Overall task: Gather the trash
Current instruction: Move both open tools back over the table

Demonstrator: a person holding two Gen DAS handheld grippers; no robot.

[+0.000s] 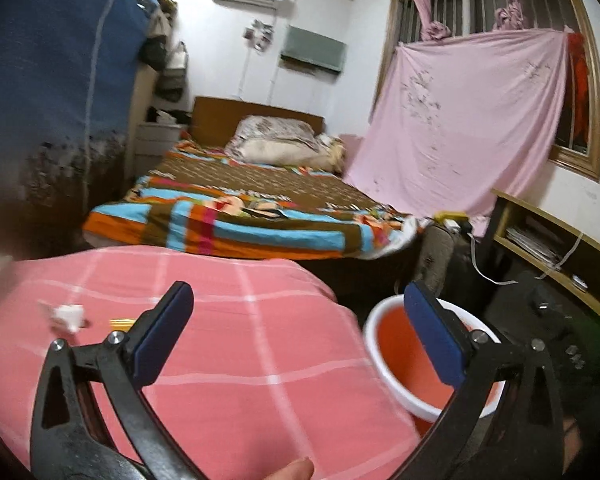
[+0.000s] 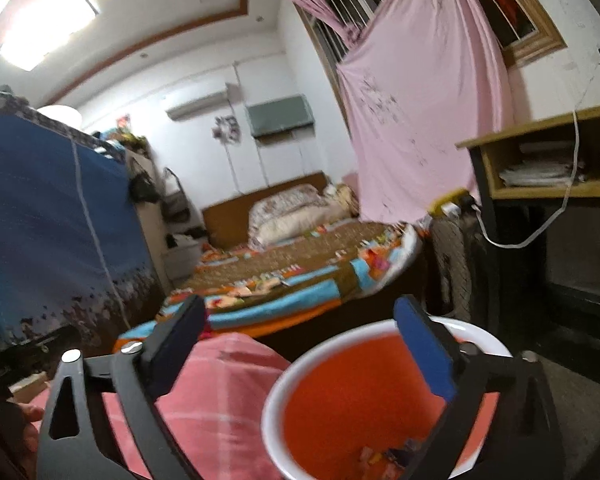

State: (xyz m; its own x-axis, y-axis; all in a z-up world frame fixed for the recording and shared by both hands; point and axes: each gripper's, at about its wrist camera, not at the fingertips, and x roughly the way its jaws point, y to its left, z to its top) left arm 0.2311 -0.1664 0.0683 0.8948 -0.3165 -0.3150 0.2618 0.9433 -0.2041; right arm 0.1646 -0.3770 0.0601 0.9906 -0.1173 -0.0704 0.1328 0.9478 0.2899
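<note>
In the left wrist view, the left tongs (image 1: pixel 298 312) stand wide with nothing between their blue pads. Below them spreads a pink checked cloth (image 1: pixel 228 344). On it, near the left edge, lies a crumpled white scrap (image 1: pixel 68 317), and just to its right a small yellow piece (image 1: pixel 122 322); both are blurred. To the right of the cloth, behind the right pad, stands an orange bucket (image 1: pixel 392 344) with a white rim. Farther off is a bed with a striped blanket (image 1: pixel 236 224), and a pink sheet (image 1: pixel 460 120) hangs at the far right.

In the right wrist view, the right tongs (image 2: pixel 300 332) are also spread wide and hold nothing. The orange bucket (image 2: pixel 348 396) sits near, under the right pad, with small coloured scraps of trash (image 2: pixel 384 454) at its bottom, too blurred to tell apart. The pink checked cloth (image 2: pixel 216 392) lies to its left. A wooden desk (image 2: pixel 540 152) stands at the right.
</note>
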